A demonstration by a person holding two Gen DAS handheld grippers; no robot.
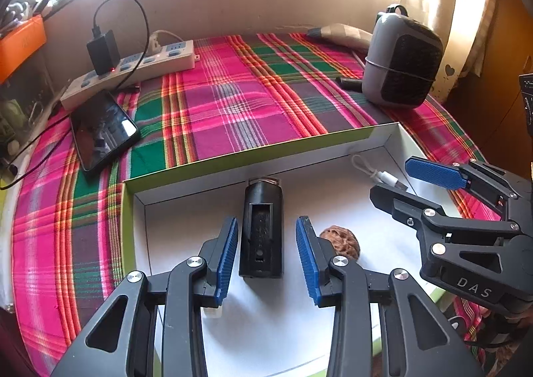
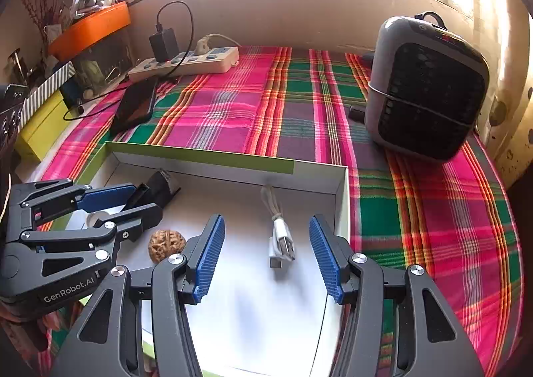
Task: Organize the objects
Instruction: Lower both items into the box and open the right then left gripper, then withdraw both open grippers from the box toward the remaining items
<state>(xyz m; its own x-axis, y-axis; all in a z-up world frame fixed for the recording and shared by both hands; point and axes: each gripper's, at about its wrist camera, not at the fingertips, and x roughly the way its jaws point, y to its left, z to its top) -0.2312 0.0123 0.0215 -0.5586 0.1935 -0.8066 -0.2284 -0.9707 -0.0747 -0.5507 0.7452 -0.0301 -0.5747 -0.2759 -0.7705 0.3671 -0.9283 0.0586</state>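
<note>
Both claws, left claw (image 1: 266,257) and right claw (image 2: 266,253), gape wide over box (image 1: 233,157) on plaid cloth (image 1: 233,100).

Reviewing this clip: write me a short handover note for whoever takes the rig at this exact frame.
Left tongs: open, empty, fingers either side of the black cylindrical device lying in the white box.
Right tongs: open, empty, lined up on the white USB cable in the same box.
The walnut also lies in the box, between the two.
Done: three items sit in the box.
Left: phone, power strip and heater remain out on the plaid cloth; whether they belong in the box is unclear.
</note>
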